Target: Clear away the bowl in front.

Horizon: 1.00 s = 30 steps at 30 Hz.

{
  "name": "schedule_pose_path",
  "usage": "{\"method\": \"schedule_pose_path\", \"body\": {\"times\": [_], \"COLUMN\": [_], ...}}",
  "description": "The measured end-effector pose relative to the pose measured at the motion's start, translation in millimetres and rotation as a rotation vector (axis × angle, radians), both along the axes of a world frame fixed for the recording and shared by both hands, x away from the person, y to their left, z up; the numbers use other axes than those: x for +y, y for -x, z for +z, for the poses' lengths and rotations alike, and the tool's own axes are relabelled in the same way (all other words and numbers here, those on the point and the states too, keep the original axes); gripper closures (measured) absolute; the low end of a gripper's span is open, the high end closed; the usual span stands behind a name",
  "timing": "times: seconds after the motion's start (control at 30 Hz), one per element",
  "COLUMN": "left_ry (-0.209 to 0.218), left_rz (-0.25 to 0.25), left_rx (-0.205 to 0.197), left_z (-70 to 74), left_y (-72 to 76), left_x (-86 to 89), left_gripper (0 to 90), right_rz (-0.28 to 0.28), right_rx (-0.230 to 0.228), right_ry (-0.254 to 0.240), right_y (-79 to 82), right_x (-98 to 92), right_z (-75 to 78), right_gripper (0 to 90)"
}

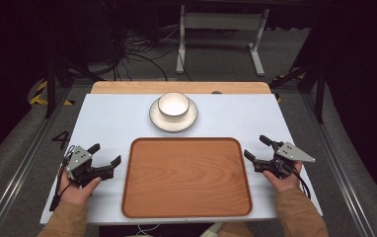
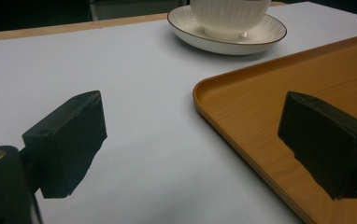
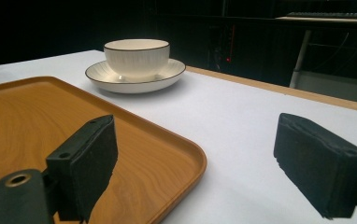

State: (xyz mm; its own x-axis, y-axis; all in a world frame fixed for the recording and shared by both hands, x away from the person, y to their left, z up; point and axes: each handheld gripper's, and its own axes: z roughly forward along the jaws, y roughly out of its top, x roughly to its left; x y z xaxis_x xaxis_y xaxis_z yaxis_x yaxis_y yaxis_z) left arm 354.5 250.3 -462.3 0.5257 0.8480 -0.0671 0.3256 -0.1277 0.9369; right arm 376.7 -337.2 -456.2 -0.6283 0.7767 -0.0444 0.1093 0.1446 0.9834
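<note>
Right gripper (image 3: 195, 168) view alone shows bowl's (image 3: 137, 56) ribbed side.

A single dark figure "4" (image 1: 61, 139) is showing on the grey floor, just beyond the left tool (image 1: 108, 154) and off to its outer side, close beside the left edge of the white desk (image 1: 112, 118). Nothing else readable is appearing: no lettering, label or brand is standing on the rectangular wooden tray (image 1: 186, 177), the white ribbed bowl (image 1: 173, 106), the white dark-rimmed saucer (image 1: 192, 116) or either tool.
</note>
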Motion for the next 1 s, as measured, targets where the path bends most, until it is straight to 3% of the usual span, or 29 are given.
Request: {"method": "schedule_pose_path", "body": {"times": [0.47,1.0], "left_ry": [0.05,0.053], "left_rz": [-0.024,-0.074], "left_rx": [-0.022,-0.042], "left_z": [25.1,65.1], "left_y": [-4.2,-23.5], "left_x": [-9.0,-26.8], "left_gripper": [9.9,10.1], "right_rz": [0.0,0.005], "right_rx": [-0.012,0.006], "right_ry": [0.01,0.002], "right_y": [1.3,-0.6], "right_x": [1.0,0.5], "right_z": [-0.2,-0.1], "right_gripper": [12.9,12.9]}}
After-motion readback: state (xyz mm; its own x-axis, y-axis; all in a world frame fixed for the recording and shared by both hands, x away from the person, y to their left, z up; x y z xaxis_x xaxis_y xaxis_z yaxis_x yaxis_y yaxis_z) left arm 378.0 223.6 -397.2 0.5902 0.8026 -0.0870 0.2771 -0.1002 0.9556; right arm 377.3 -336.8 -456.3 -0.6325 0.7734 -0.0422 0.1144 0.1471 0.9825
